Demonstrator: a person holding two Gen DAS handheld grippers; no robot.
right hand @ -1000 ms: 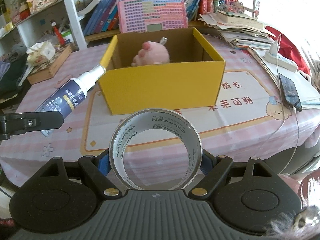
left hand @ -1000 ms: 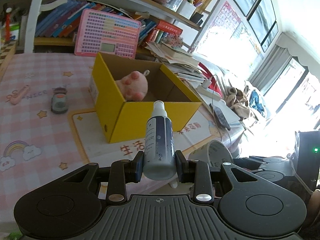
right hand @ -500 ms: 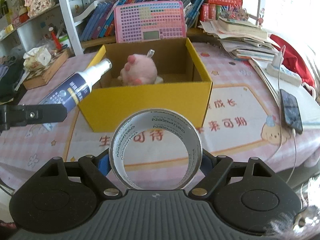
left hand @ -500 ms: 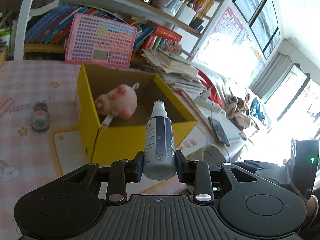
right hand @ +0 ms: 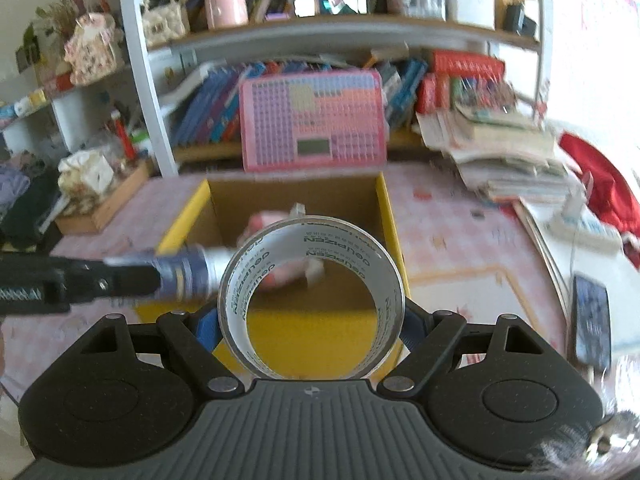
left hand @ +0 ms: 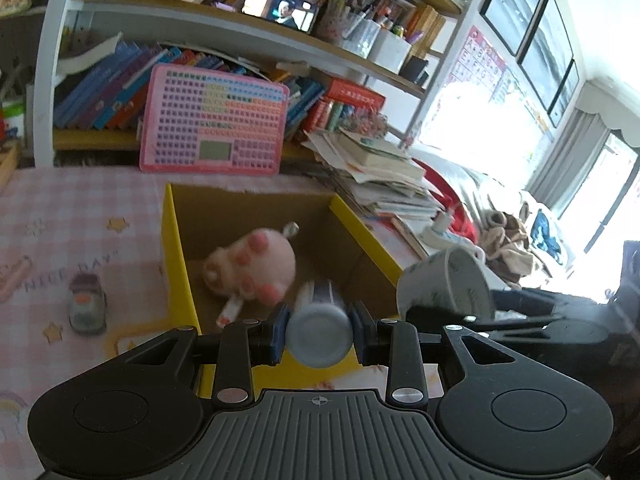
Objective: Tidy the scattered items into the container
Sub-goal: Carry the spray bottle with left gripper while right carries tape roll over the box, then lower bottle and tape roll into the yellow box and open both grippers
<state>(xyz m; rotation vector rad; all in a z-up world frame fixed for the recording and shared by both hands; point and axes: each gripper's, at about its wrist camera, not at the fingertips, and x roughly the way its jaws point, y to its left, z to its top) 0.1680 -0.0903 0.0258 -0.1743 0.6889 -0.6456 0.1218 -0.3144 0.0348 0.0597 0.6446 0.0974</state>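
My left gripper (left hand: 319, 332) is shut on a blue-and-white spray bottle (left hand: 319, 336), now tipped forward with its nozzle pointing into the open yellow cardboard box (left hand: 170, 248). A pink plush toy (left hand: 252, 274) lies inside the box. My right gripper (right hand: 312, 326) is shut on a roll of clear tape (right hand: 312, 308) and holds it over the box's near wall (right hand: 312, 336). The right wrist view shows the bottle (right hand: 182, 274) reaching in from the left; the left wrist view shows the tape roll (left hand: 448, 286) at the box's right.
A small toy car (left hand: 86, 308) and a pink item (left hand: 14, 276) lie on the pink checked tablecloth left of the box. A pink keyboard toy (left hand: 214, 120) leans on the bookshelf behind. Stacked papers (left hand: 384, 184) and a phone (right hand: 592, 320) sit to the right.
Both grippers have moved forward over the box. The spray bottle has tipped from upright to pointing down into it. The tape roll now hangs over the box's front edge.
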